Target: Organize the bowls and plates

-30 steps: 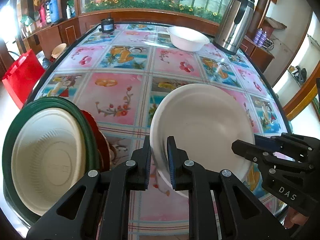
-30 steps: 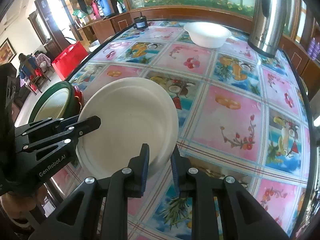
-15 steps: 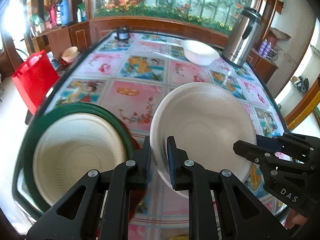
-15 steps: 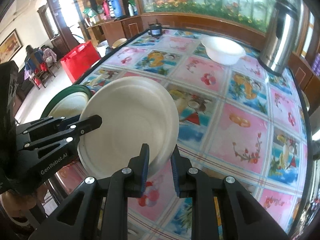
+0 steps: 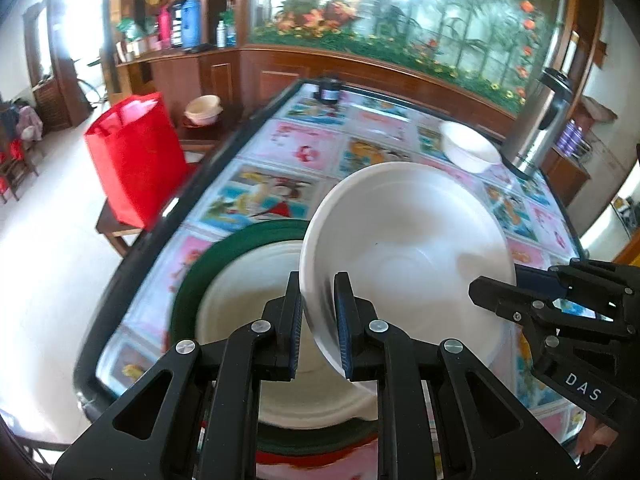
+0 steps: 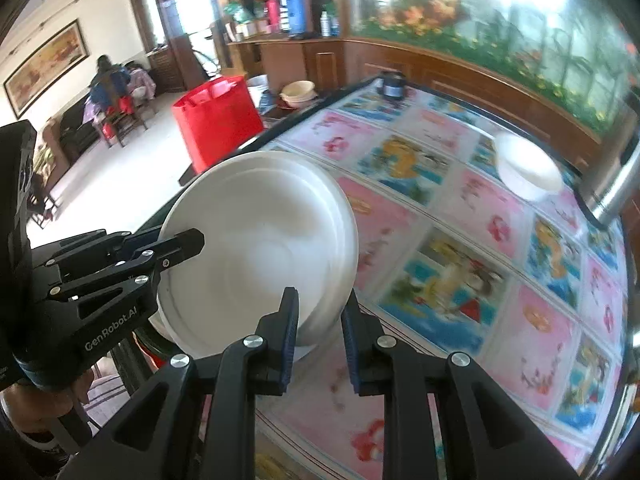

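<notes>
**Both grippers clamped on one white plate, held above the stack**

Your left gripper (image 5: 317, 320) is clenched on the near rim of the white plate (image 5: 408, 252), with one finger on each face of the rim. Your right gripper (image 6: 319, 330) grips the same plate (image 6: 260, 256) at its lower right edge, again with the rim pinched between both fingers. From the left wrist view, the right gripper's fingertips meet the plate's right rim; from the right wrist view, the left gripper's fingertips meet its left rim.

You hold the plate tilted and clear of the table (image 5: 288, 148), partly over a stack at the table's near left corner. That stack shows a cream plate (image 5: 248, 320) seated inside a green plate (image 5: 208, 264), with a red edge visible below it.

Further back on the patterned tablecloth sits a white bowl (image 5: 470, 152), just beside a steel flask (image 5: 540, 120). A red bag (image 5: 134, 160) stands off the table's left side. Both views are motion-blurred.
</notes>
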A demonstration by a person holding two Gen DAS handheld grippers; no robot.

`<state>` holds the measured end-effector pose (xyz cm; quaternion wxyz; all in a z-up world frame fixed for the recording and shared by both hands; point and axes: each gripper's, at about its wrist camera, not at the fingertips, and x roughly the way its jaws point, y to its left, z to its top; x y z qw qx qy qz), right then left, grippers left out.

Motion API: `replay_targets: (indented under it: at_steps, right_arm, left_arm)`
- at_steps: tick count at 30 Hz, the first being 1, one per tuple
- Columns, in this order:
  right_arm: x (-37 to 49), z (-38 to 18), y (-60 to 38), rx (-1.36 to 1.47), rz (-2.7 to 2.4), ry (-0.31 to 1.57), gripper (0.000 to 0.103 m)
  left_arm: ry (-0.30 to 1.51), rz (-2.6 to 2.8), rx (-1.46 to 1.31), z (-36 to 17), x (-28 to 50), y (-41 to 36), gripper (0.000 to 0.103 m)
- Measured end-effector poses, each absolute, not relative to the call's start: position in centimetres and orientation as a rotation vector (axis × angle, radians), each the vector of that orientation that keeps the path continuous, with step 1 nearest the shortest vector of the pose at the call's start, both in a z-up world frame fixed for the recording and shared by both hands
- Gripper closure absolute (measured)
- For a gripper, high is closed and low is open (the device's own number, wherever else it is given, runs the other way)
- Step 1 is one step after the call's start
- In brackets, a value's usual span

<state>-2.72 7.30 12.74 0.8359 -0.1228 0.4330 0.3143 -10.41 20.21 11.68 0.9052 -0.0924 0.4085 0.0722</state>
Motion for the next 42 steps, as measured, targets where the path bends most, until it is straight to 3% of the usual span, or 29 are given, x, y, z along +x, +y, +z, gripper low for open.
replay_targets:
  at_steps: [14,42]
  right_arm:
    - [-2.9,9.7,11.6,-0.33,0.719,0.986,0.081]
    - [-2.9,9.2,11.0,-0.268,0.727,0.996,0.081]
  left_arm:
    - [0.905,0.2,-0.223,8.4,-11.5,23.3,0.088]
    - [0.891,0.276,-0.147,6.7,-11.1,23.1,0.087]
